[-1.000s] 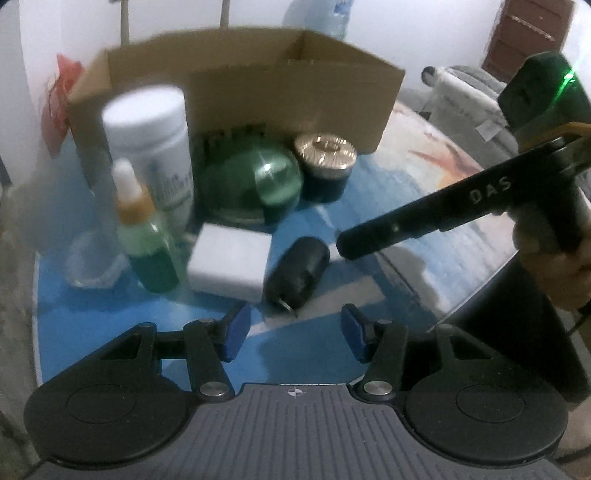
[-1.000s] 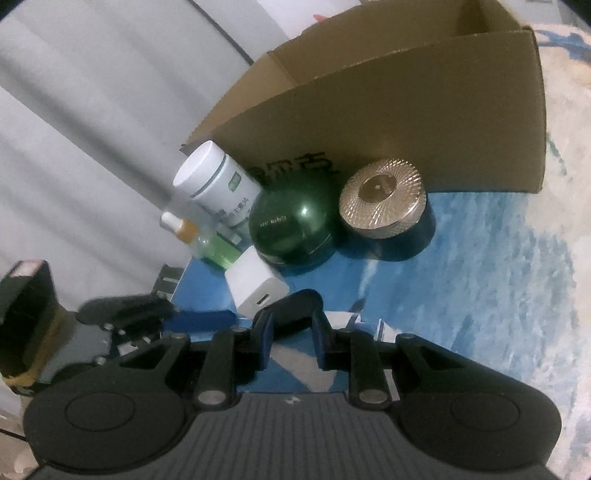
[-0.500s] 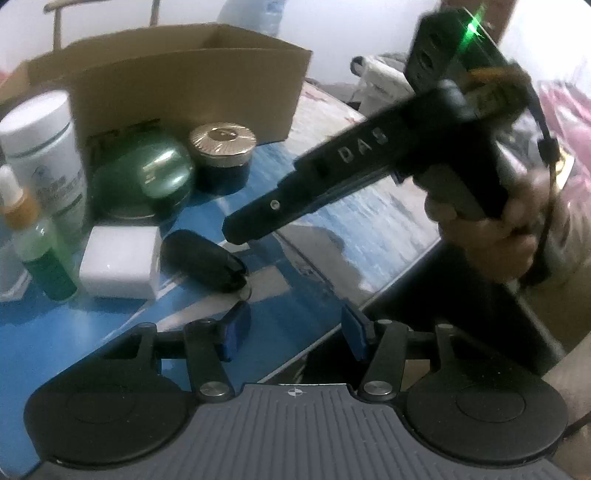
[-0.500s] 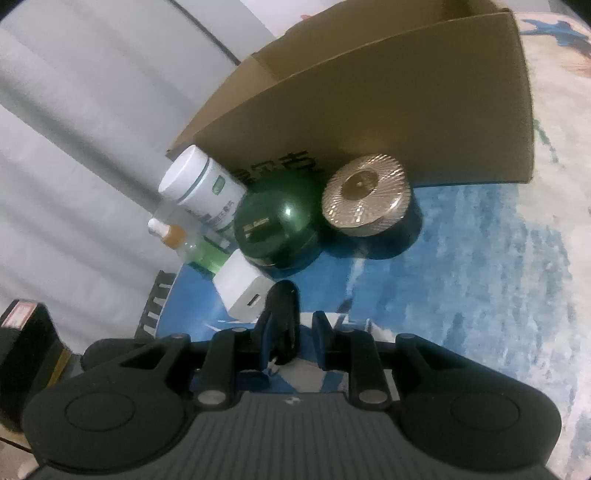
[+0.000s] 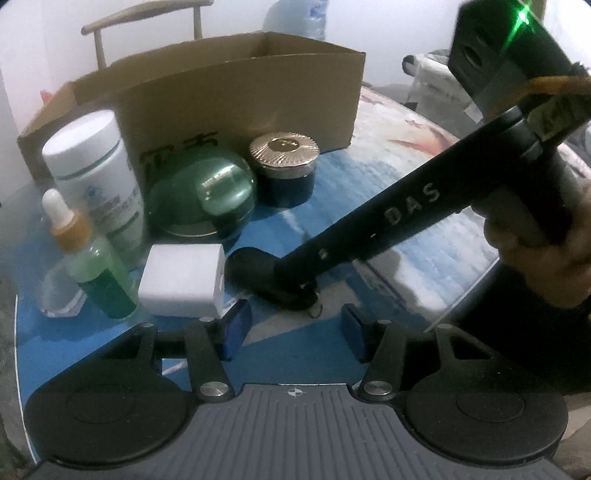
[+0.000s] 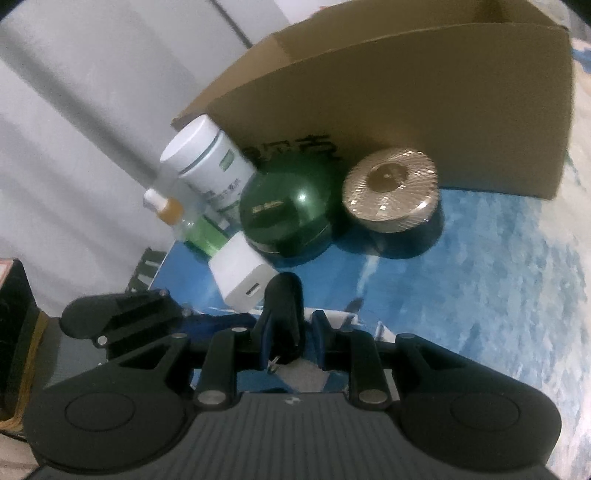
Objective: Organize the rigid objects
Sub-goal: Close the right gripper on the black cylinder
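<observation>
A small black plug-like object [image 6: 283, 317] lies on the blue table mat, and my right gripper [image 6: 290, 332] is shut on it; it also shows in the left wrist view [image 5: 258, 275] under the right gripper's fingers [image 5: 314, 258]. My left gripper [image 5: 293, 332] is open and empty just in front of it. A white charger cube [image 5: 183, 284] lies beside the black object. Behind stand a green domed jar [image 5: 207, 192], a gold-lidded dark jar [image 5: 284, 166], a white bottle [image 5: 96, 173] and a green dropper bottle [image 5: 92, 266]. An open cardboard box [image 5: 236, 92] stands at the back.
The table edge runs along the right in the left wrist view [image 5: 461, 295]. A chair back [image 5: 147, 18] rises behind the box. A clear glass piece [image 5: 59, 295] sits at the left of the mat [image 6: 498, 277].
My right gripper has come down lower on the black object and holds it close to the white cube. My left gripper swung back toward the objects and stays open.
</observation>
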`<state>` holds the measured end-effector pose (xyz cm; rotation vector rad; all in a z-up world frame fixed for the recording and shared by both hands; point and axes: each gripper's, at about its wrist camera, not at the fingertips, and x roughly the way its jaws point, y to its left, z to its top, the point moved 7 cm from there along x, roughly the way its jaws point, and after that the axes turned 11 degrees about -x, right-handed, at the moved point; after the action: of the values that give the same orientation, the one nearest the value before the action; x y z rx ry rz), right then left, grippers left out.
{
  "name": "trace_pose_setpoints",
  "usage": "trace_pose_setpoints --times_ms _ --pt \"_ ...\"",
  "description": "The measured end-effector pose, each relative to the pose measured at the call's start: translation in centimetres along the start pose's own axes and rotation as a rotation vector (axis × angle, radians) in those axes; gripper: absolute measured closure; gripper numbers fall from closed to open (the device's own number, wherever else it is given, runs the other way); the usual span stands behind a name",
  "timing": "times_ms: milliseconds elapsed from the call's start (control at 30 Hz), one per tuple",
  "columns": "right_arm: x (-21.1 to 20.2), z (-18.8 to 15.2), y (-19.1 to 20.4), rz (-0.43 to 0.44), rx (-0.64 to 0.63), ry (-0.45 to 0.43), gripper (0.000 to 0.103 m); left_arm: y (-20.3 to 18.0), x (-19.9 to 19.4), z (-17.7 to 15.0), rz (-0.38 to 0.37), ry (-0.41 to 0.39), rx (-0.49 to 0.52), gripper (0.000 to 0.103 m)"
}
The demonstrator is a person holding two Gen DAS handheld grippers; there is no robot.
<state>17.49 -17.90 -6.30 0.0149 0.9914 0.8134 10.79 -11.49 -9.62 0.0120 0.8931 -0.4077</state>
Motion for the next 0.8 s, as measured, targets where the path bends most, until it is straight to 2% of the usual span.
trace_pose_setpoints --times_ms 233,333,500,667,800 --pt "0.4 0.2 1.9 -0.056 -0.145 0.016 0.077 -0.1 0.2 0.1 0.017 -0.028 0.006 0.05" --pt "0.4 0.1 2.1 -0.06 -0.159 0.016 0.077 0.0 0.5 0.2 0.02 -0.048 -0.003 0.05" --pt "0.1 -0.3 1.3 0.062 -0.04 0.005 0.076 0.3 0.3 0.1 0.029 -0.064 -0.021 0.05" --pt "-0.5 -0.2 0.8 0.17 0.05 -0.055 0.078 0.2 0.2 0.2 0.03 -0.066 -0.019 0.051" --pt "0.1 -0.2 0.7 0.129 0.049 -0.05 0.078 0.3 0.2 0.3 0.045 -0.071 -0.018 0.065"
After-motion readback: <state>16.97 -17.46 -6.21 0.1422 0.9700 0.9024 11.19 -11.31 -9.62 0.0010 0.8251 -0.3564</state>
